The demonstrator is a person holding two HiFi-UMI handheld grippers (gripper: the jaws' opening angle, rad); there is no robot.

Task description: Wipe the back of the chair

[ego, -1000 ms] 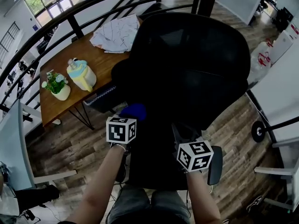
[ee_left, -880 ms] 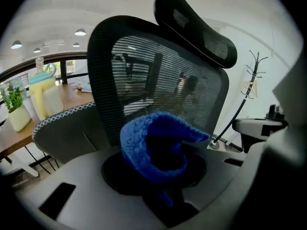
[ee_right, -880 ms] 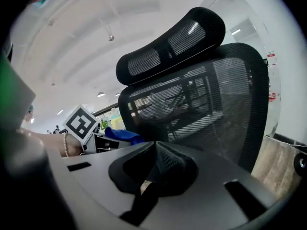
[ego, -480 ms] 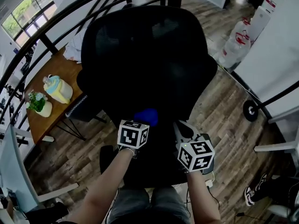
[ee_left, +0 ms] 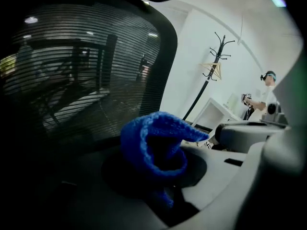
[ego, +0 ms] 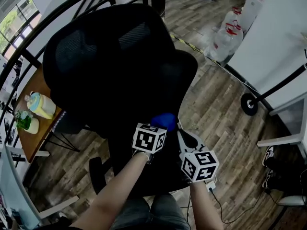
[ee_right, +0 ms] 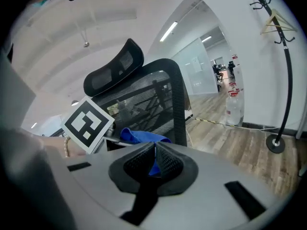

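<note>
A black office chair with a mesh back (ego: 110,61) fills the head view, seen from behind and above. My left gripper (ego: 160,127) is shut on a bunched blue cloth (ego: 165,120), low on the right side of the chair back. In the left gripper view the cloth (ee_left: 153,145) hides the jaw tips, and the mesh (ee_left: 81,71) stands close behind it. My right gripper (ego: 182,135) hovers just to the right, shut and holding nothing. The right gripper view shows its pads (ee_right: 165,161) together, with the cloth (ee_right: 139,136) and chair back (ee_right: 153,99) beyond.
A wooden table (ego: 37,138) with a jug (ego: 41,105) and a potted plant (ego: 24,121) stands at the left behind a black railing (ego: 29,51). Water bottles (ego: 228,37), a white desk (ego: 273,37) and a wheeled base (ego: 249,104) are at the right. A person (ee_left: 266,92) stands far off.
The left gripper carried the cloth rightward along the lower chair back. The right gripper stayed close beside it. The head view swung, so chair and table slid left.
</note>
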